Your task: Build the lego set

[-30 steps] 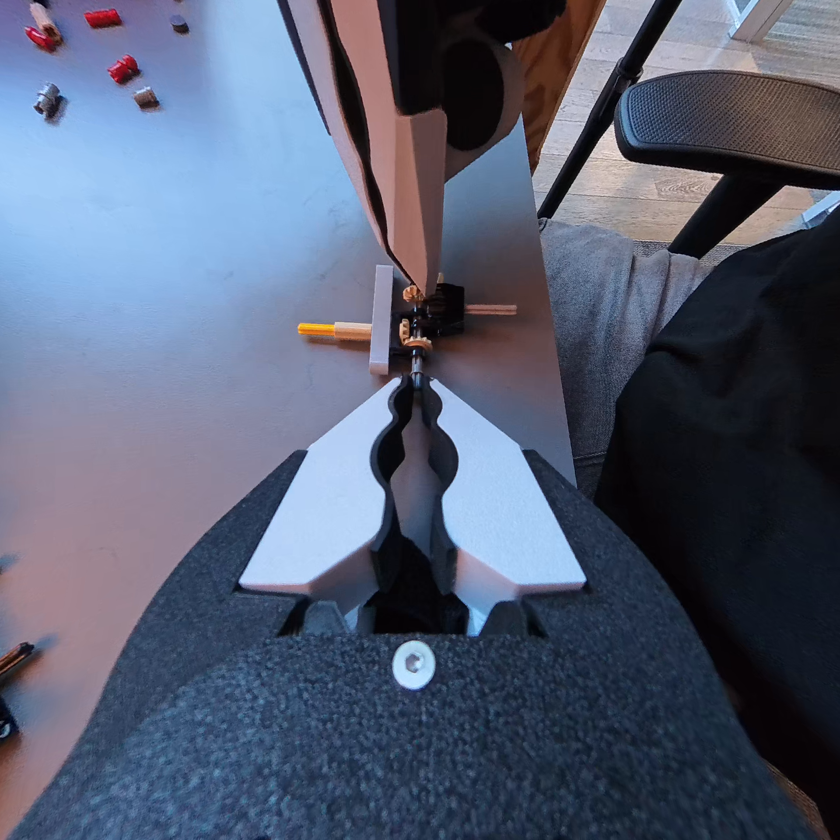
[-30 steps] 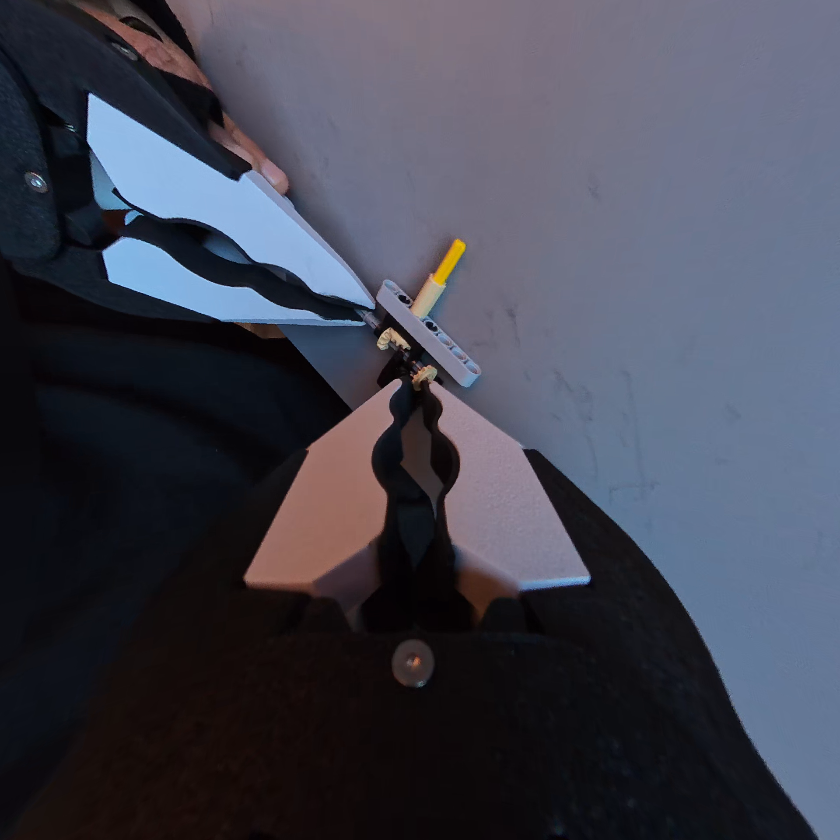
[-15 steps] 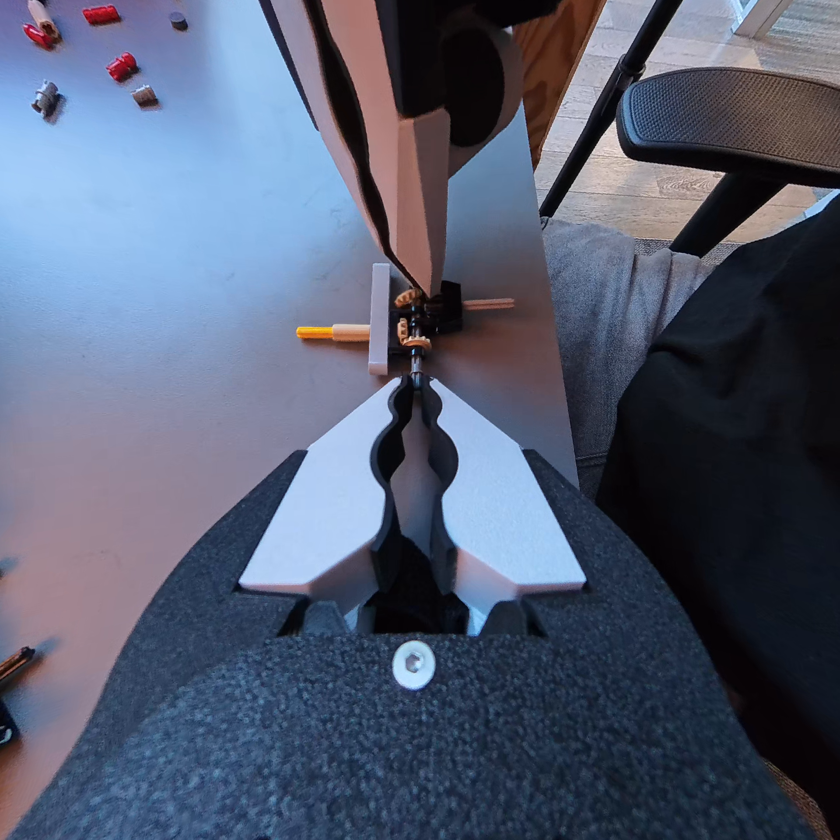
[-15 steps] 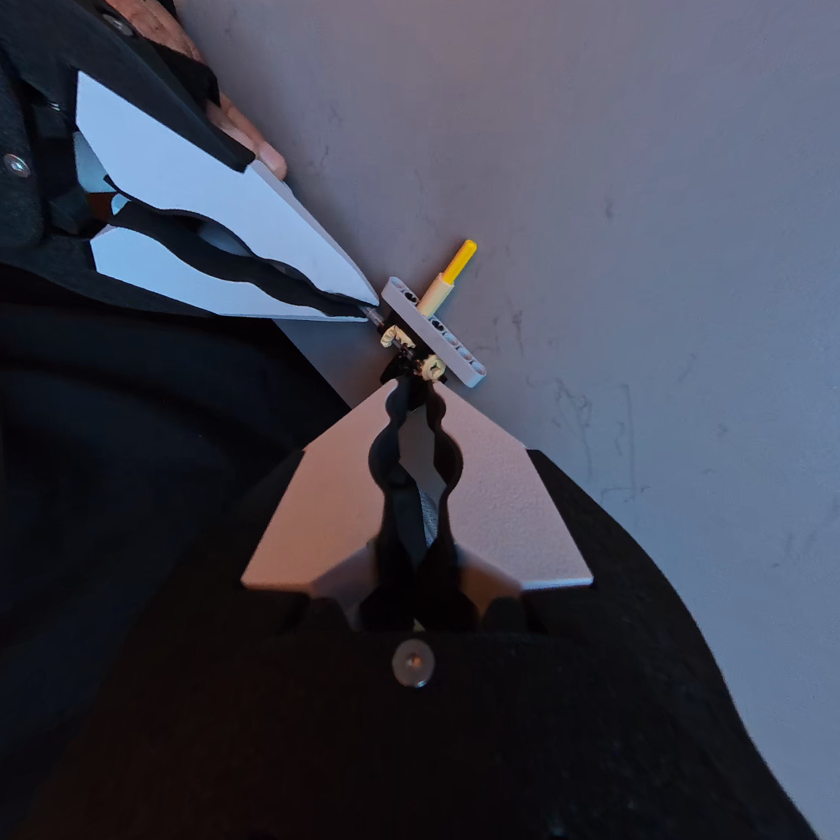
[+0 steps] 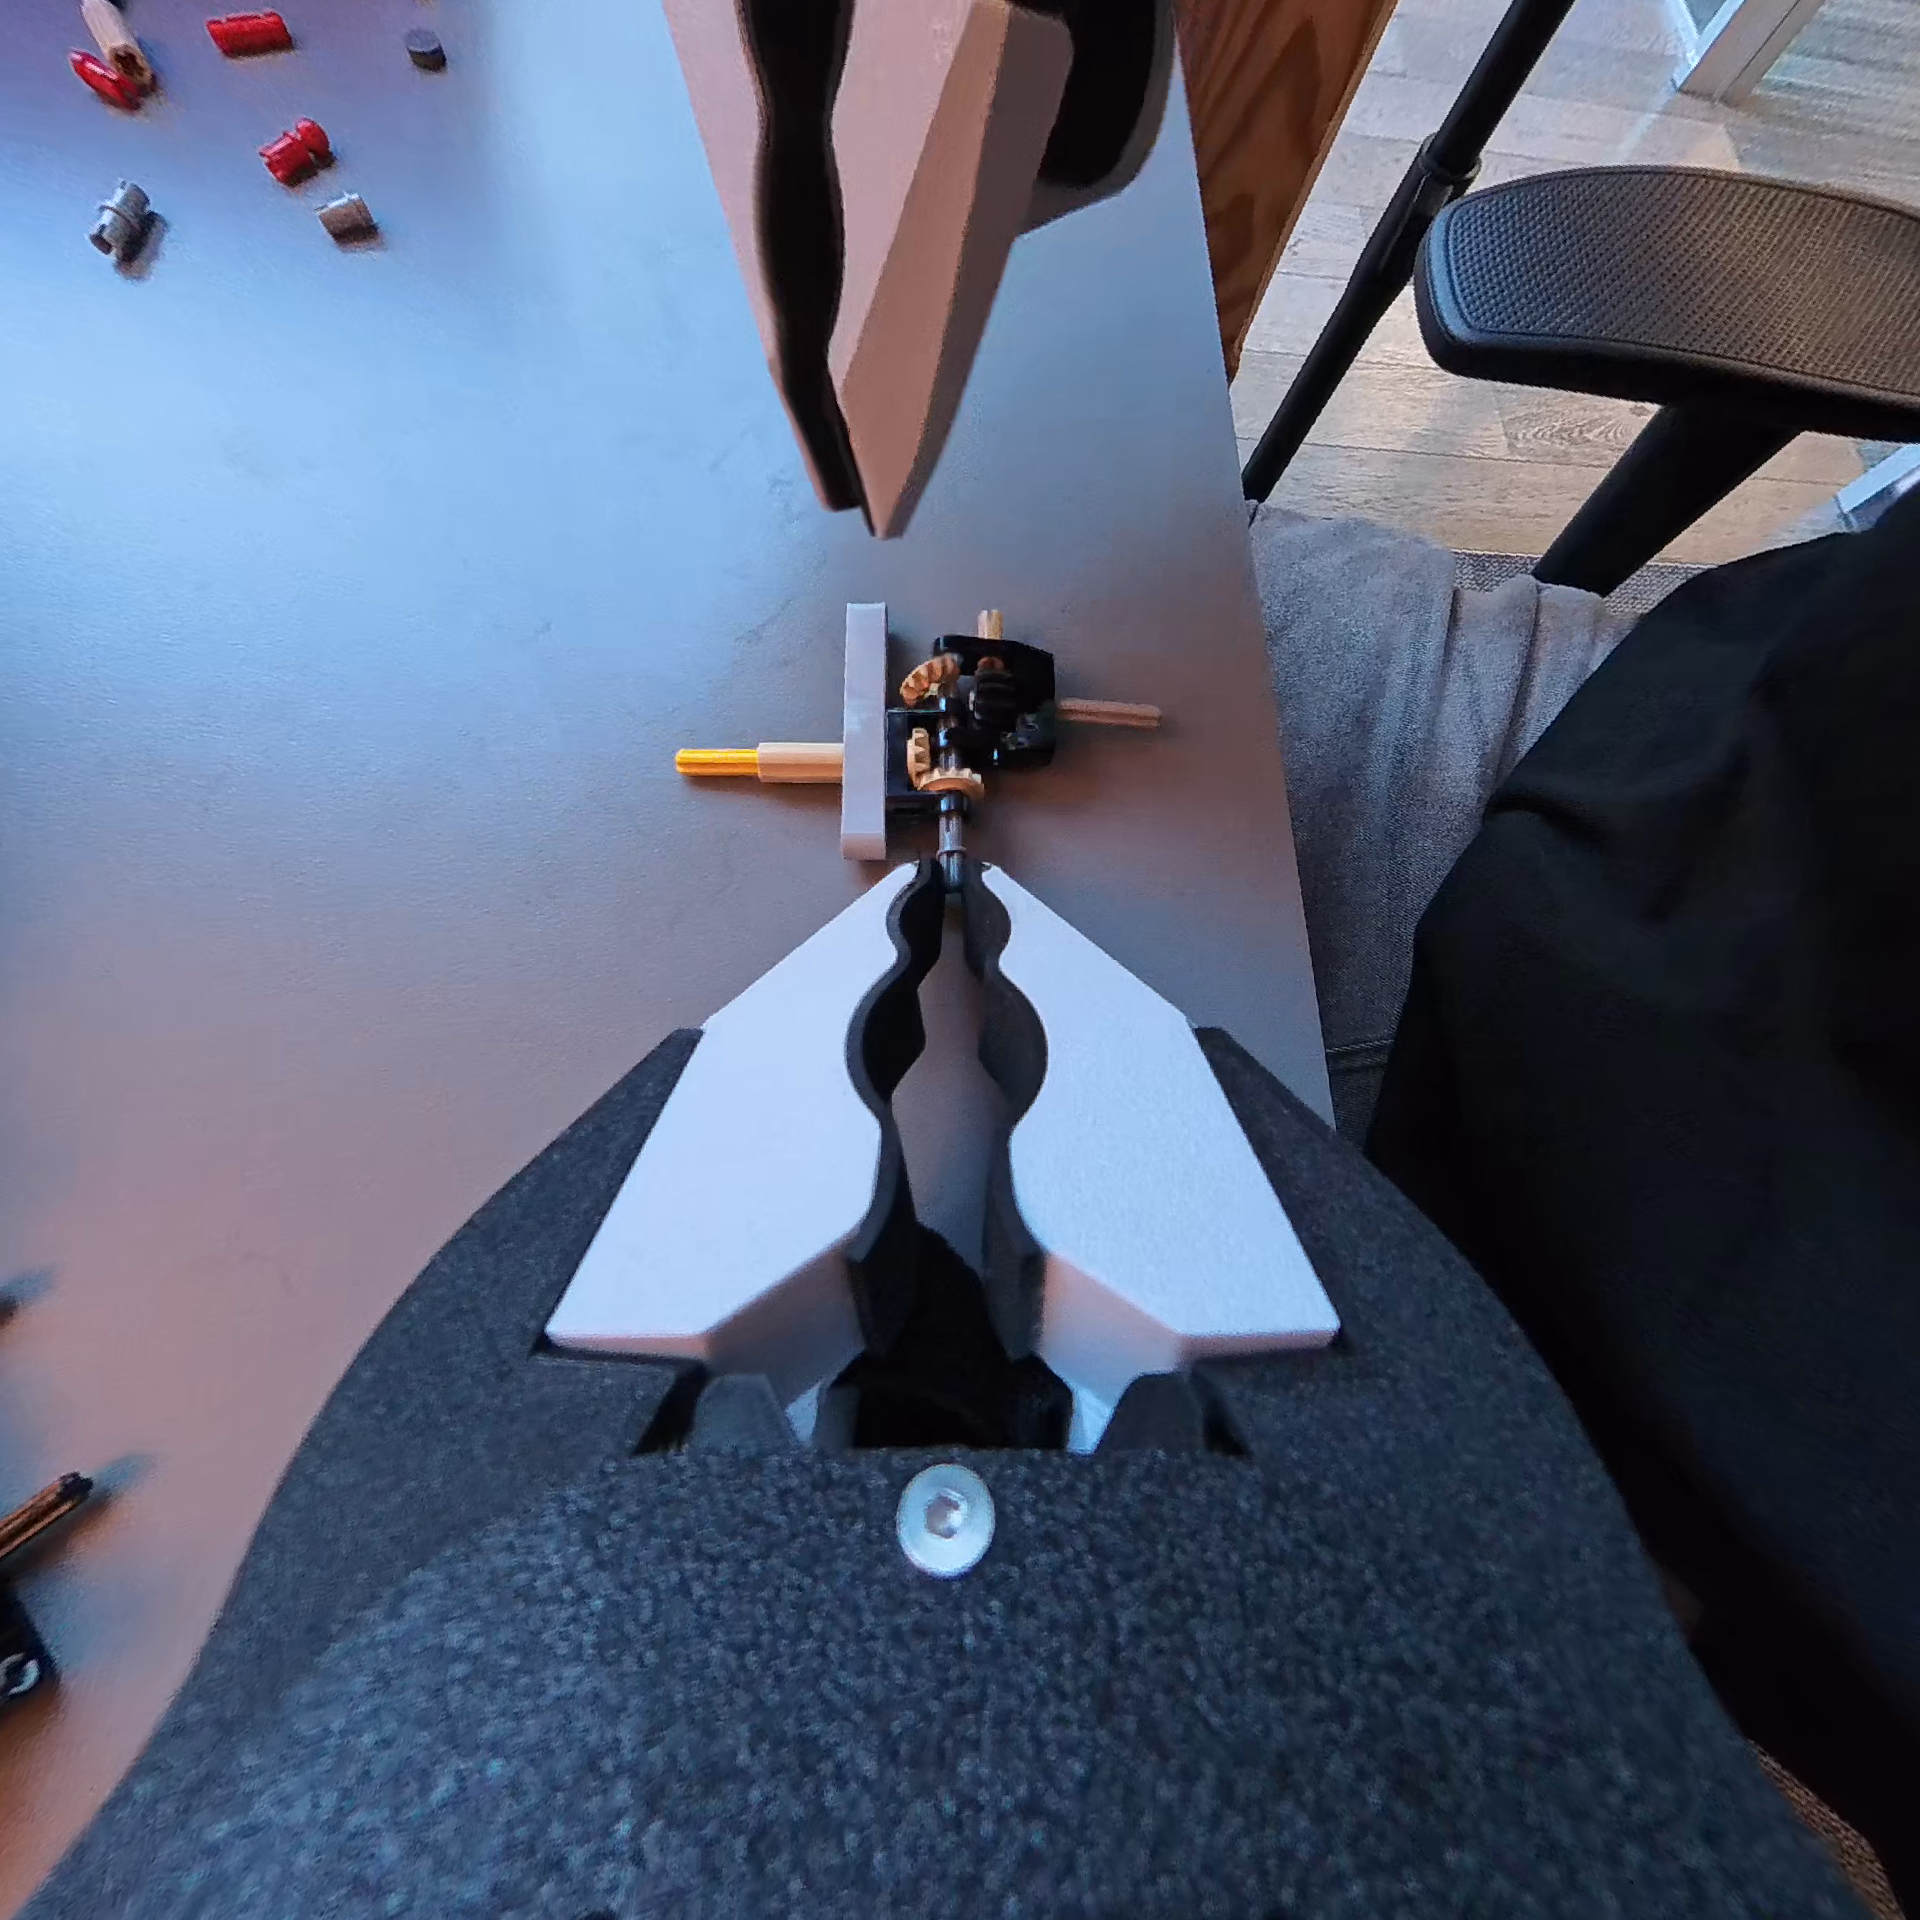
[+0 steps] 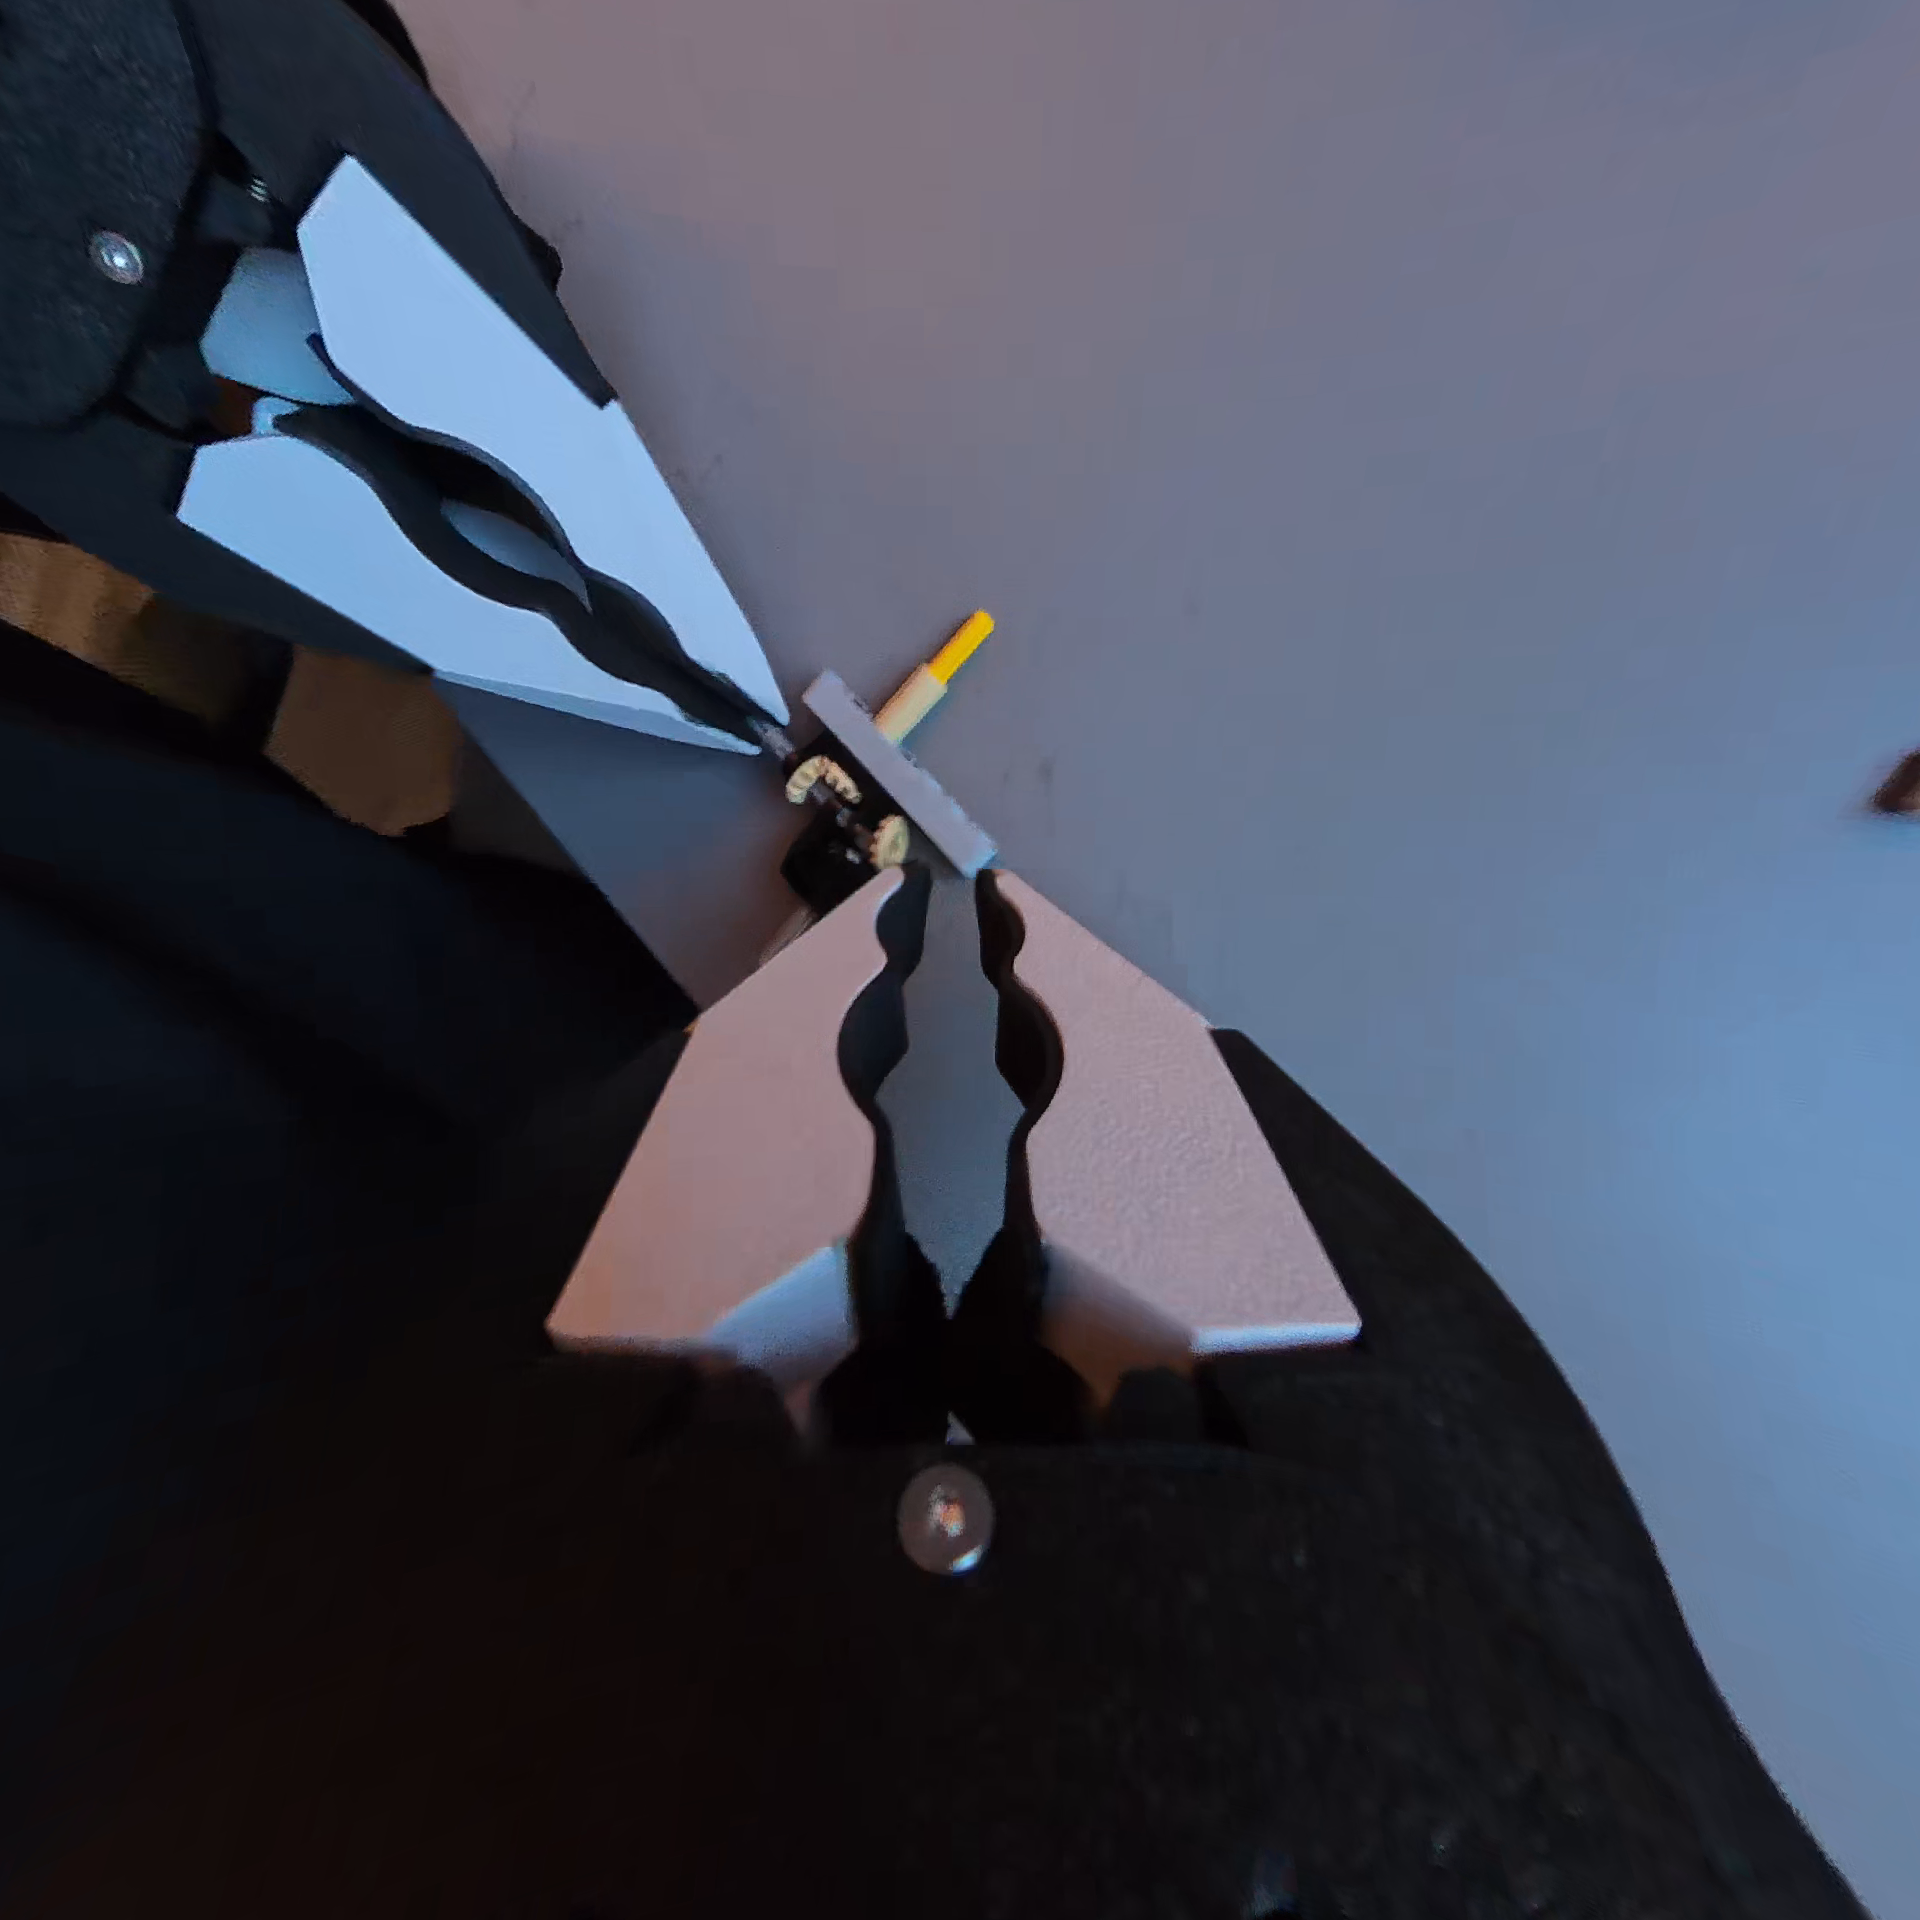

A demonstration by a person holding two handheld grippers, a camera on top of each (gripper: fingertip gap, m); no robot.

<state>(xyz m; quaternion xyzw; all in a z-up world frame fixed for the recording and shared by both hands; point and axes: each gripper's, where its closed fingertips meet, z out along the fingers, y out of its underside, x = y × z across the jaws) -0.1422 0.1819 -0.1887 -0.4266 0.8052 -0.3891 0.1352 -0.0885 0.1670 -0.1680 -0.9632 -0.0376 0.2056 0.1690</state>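
Note:
A small lego assembly (image 5: 977, 707) lies on the grey table (image 5: 416, 623) near its right edge. It has a grey beam (image 5: 864, 727), a black frame with tan gears, a yellow-tipped axle (image 5: 717, 761) and a tan axle (image 5: 1112, 713). My left gripper (image 5: 951, 873) is shut on the dark axle sticking out of the assembly toward it. It also shows in the right wrist view (image 6: 769, 732). My right gripper (image 6: 940, 883) is slightly open and empty, just clear of the beam's end (image 6: 966, 847). In the left wrist view the right gripper (image 5: 862, 514) hangs above the assembly.
Loose red pieces (image 5: 296, 151) and a grey connector (image 5: 125, 218) lie at the far left. Dark parts (image 5: 42, 1507) sit at the left edge. Beyond the table's right edge are a person's dark clothing (image 5: 1662, 1143), a chair armrest (image 5: 1683, 281) and a tripod leg (image 5: 1382, 260). One gripper's finger ends stand about 7 cm off the other's.
My right gripper has opened, let go of the assembly's gear end and pulled back from it. My left gripper keeps its hold on the axle.

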